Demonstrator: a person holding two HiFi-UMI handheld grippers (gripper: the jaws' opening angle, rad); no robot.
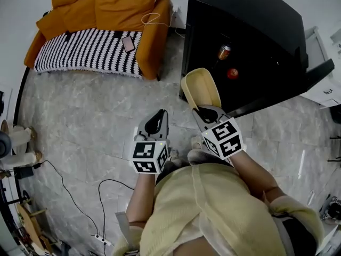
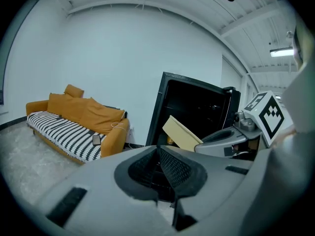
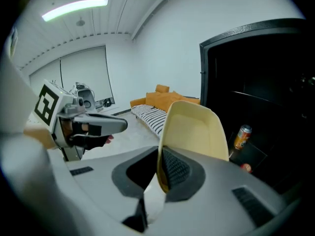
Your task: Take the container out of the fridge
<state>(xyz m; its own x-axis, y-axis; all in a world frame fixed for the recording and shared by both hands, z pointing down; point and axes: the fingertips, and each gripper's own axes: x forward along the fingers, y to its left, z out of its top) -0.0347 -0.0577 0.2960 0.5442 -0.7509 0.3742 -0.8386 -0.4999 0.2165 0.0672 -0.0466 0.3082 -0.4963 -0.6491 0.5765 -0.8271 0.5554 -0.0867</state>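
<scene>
Holding the container (image 1: 201, 88) by one wall: the right tool (image 1: 204, 111) is clamped on the rim of the cream tub, with the thin wall pinched between its pads (clear in the right gripper view). The tub is tilted, hollow side up toward the person. It hangs in the air just in front of the open fridge (image 1: 250, 41), clear of the shelves.

Judgement: extraction looks essentially done. A rim grip probably suits because the tub looks too wide to span, and the tilt follows from a one-sided hold.

The left tool (image 1: 155, 122) has its jaws pressed together on nothing. It sits low beside the right one, likely so as not to obstruct.

A can (image 1: 224, 52) and a small red item (image 1: 232, 73) sit inside the fridge.

Risk: the wall could pivot in the pads, so support from below may help.
</scene>
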